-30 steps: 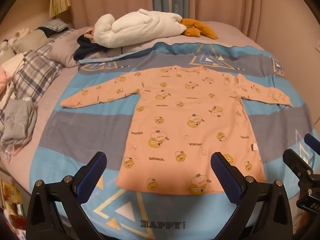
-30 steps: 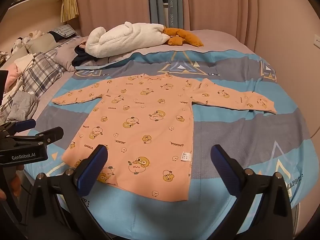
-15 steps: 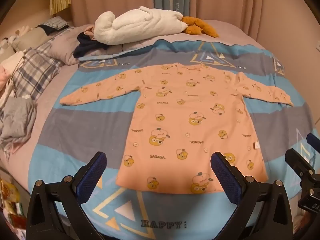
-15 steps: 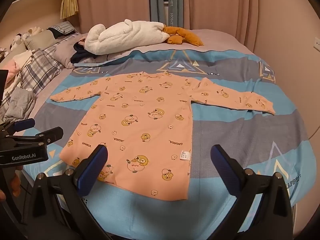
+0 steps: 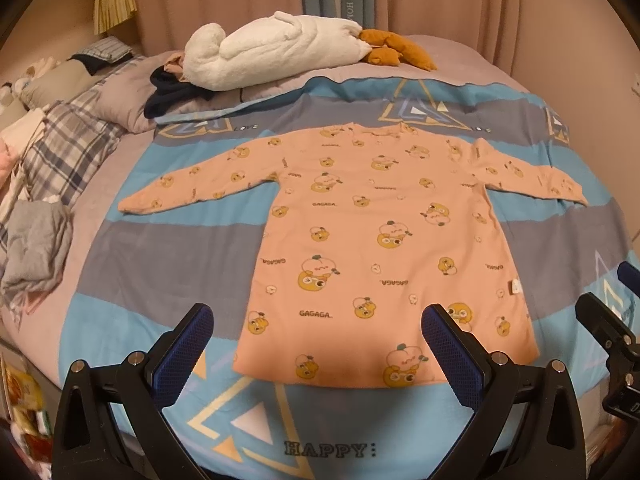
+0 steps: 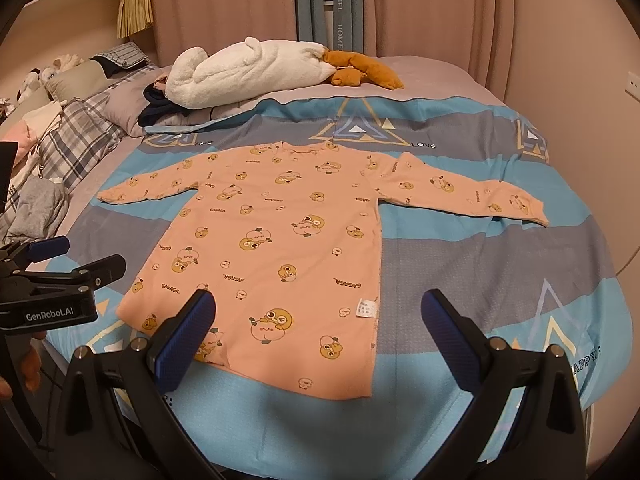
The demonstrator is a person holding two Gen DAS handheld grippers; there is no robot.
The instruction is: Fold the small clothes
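Blue-padded fingers on both grippers are spread wide, nothing in either. Your left gripper [image 5: 316, 356] hangs above the near edge of the bed, just short of the hem of the peach long-sleeved top [image 5: 384, 240]. Your right gripper [image 6: 316, 340] sits the same way; from its view the hem's right corner lies between its fingers.

Top is flat on the blue-and-grey bedspread [image 5: 160, 264], print side up, both sleeves out to the sides. Long axis runs straight away from you: hem nearest, neckline far. Sleeves cross that axis, left sleeve [image 5: 188, 192] toward the plaid pillows, right sleeve [image 6: 472, 196] toward the wall.

So each gripper is on its own side: left is nearer the left sleeve and left hem corner, right nearer the right ones. The white care label [image 6: 366, 306] on the right side seam is close to your right gripper.

My read: folding not started. Likely first move is sleeves or sides inward, and either way you reach forward and outward, not across. Cuffs are well away from both grippers; hem corners are the close grab.

White plush toy [image 5: 272, 54] and the grey clothes [image 5: 36, 252] at the left edge are well clear of the top.
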